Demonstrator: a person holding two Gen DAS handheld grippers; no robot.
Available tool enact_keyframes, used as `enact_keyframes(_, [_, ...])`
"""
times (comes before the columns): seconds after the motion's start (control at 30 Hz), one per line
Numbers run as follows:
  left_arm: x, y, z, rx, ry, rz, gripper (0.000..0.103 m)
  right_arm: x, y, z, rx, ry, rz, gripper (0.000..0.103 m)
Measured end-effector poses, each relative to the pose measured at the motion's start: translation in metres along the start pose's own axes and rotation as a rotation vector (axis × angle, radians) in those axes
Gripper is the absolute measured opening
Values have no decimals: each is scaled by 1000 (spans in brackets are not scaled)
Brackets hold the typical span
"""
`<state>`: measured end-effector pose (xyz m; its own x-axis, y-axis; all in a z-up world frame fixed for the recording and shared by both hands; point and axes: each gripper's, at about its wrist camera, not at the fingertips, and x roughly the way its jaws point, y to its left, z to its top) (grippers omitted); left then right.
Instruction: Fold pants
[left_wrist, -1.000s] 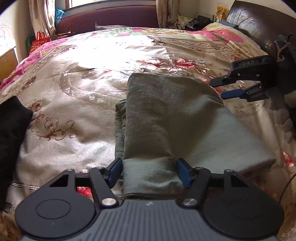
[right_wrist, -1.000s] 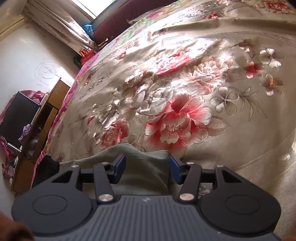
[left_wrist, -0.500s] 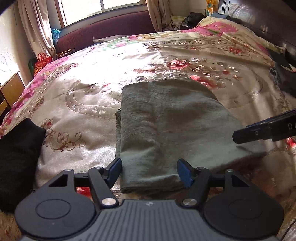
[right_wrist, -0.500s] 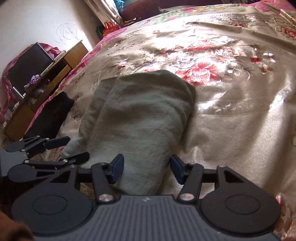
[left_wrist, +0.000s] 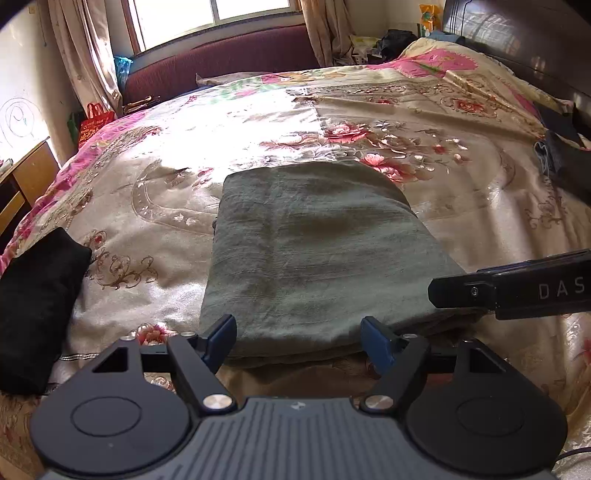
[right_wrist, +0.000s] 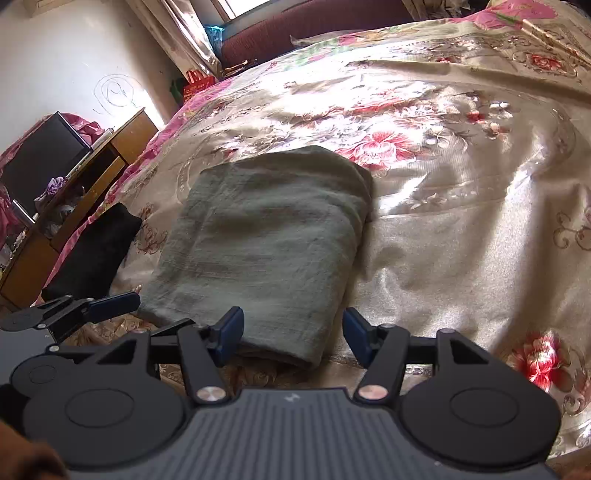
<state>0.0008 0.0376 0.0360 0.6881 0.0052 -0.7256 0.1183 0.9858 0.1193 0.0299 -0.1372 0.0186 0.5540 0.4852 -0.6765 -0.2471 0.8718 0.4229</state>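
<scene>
The bed (left_wrist: 480, 229) fills the room, spread with a shiny beige cover of red and pink flowers, sunlit toward the window end. On it, near the front edge, lie the pants (left_wrist: 314, 251), grey-green and folded into a flat, thick rectangle with its layered edges showing along the near side. To their left, apart from them, a black cloth (left_wrist: 33, 306) rests at the bed's edge. Beyond that side stands a wooden cabinet (right_wrist: 92, 177) against the wall. The left gripper (left_wrist: 299, 338) hangs just in front of the pants' near edge, its blue fingers (left_wrist: 221, 336) spread wide and holding nothing. The right gripper (right_wrist: 293, 334) sits at the pants' near right corner, likewise spread and empty.
</scene>
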Motion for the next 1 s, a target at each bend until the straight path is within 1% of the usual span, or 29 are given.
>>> enact_keyframes(0.1, [-2, -4, -2, -9, -3, -8, 88, 0, 0, -2, -3, -3, -3, 61])
enact_keyframes(0.37, [-4, -12, -4, 5, -15, 9, 89, 2, 1, -10, -5, 9, 0, 62])
enact_keyframes(0.63, [-3, -20, -6, 25, -8, 19, 90, 3, -2, -14, 9, 10, 10, 63])
enact_keyframes(0.73, [-2, -22, -6, 33, -8, 23, 92, 5, -3, -15, 10, 14, 11, 63])
enact_keyframes(0.77, [-2, -23, -6, 35, -6, 24, 94, 5, -2, -15, 8, 13, 11, 64])
enact_keyframes(0.87, [-2, -25, -7, 38, -4, 25, 96, 5, -1, -16, 3, 13, 16, 65])
enact_keyframes(1.0, [0, -25, -8, 17, 14, 17, 97, 5, -2, -16, 4, 12, 20, 65])
